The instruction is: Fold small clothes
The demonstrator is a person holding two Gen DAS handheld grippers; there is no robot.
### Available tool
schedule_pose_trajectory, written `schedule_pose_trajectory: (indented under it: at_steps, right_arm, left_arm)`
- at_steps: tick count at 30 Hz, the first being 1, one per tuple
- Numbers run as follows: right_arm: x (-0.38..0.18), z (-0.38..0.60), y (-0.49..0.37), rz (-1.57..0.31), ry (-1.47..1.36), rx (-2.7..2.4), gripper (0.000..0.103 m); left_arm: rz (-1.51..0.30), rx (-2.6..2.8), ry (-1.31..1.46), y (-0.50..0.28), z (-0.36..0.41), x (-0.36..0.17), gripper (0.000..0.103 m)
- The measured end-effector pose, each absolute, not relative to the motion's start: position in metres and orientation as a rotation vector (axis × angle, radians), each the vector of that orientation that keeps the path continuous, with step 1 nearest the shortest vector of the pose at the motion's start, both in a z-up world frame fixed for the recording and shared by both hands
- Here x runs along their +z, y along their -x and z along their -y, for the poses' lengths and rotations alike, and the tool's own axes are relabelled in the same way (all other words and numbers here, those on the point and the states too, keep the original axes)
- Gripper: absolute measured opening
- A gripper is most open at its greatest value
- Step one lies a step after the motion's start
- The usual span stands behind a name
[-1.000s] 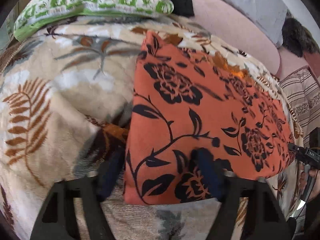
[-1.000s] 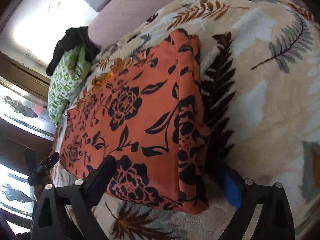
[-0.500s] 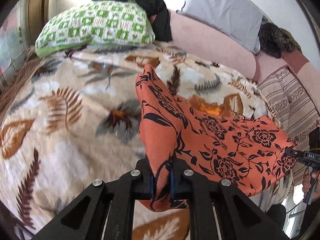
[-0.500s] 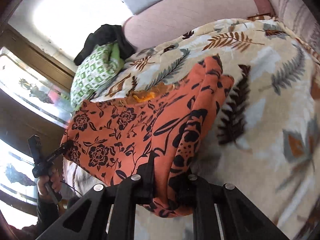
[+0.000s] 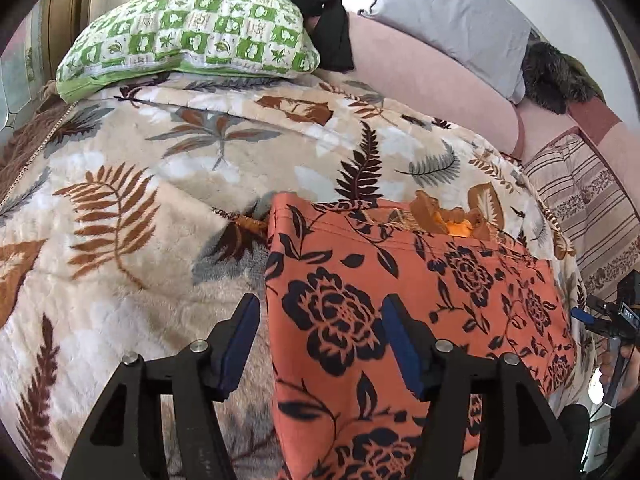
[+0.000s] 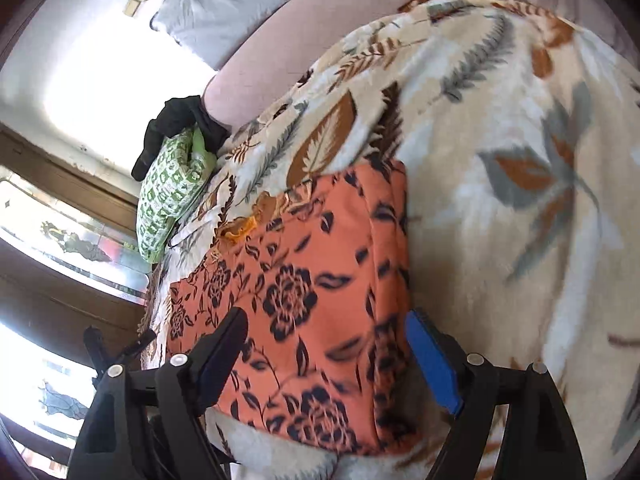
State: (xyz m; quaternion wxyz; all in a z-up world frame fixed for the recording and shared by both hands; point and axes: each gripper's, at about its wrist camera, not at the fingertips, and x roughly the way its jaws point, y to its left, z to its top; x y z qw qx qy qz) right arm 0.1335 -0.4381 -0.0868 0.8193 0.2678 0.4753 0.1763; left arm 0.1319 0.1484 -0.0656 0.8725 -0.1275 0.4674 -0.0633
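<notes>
An orange cloth with black flowers (image 5: 408,304) lies folded flat on a leaf-patterned blanket (image 5: 152,208). In the left wrist view my left gripper (image 5: 320,344) hovers over the cloth's left edge; its jaws are opening and the blue pads press on nothing. The right gripper shows small at the far right (image 5: 600,316). In the right wrist view the same cloth (image 6: 312,300) fills the middle. My right gripper (image 6: 332,356) straddles the cloth's near right part, jaws opening, pads clear of the fabric. The left gripper peeks in at the lower left (image 6: 116,344).
A green checked pillow (image 5: 192,36) with a black garment (image 5: 320,12) on it lies at the blanket's far end. A pink couch back (image 5: 420,76), a grey cushion (image 5: 448,16), a dark furry thing (image 5: 556,76) and a striped cloth (image 5: 584,200) stand behind and right.
Both grippers closed on the cloth's near edge, lifted and carried it over, then let go. The cloth now lies shorter, folded, and both pairs of jaws stand apart above it.
</notes>
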Motion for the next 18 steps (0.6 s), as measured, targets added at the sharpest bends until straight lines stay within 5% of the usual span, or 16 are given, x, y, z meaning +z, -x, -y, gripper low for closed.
schedule_pose_trajectory:
  at_steps: [7,10,12,13,14,15,18]
  right_arm:
    - [-0.087,0.426,-0.177,-1.006,-0.467,0.305,0.082]
    - [-0.097,0.415,-0.200,-1.031,-0.419,0.285,0.073]
    - [-0.104,0.407,-0.214,-1.048,-0.367,0.266,0.070]
    - [-0.107,0.402,-0.220,-1.057,-0.350,0.262,0.066]
    - [-0.108,0.398,-0.225,-1.067,-0.315,0.249,0.042]
    - [-0.108,0.394,-0.227,-1.069,-0.264,0.215,0.017]
    - [-0.085,0.377,-0.219,-0.998,-0.134,0.206,0.008]
  left_arm:
    - [-0.983,-0.134,0.224,-0.163,-0.136,-0.080,0.051]
    - [-1.016,-0.116,0.223,-0.172,-0.137,-0.091,0.042]
    - [-1.035,-0.102,0.219,-0.177,-0.137,-0.097,0.033]
    - [-1.041,-0.084,0.203,-0.178,-0.136,-0.098,0.014]
    - [-1.041,-0.067,0.185,-0.178,-0.137,-0.098,0.003]
    - [-1.029,-0.064,0.181,-0.177,-0.137,-0.095,0.003]
    - [-0.927,-0.043,0.145,-0.168,-0.139,-0.072,0.002]
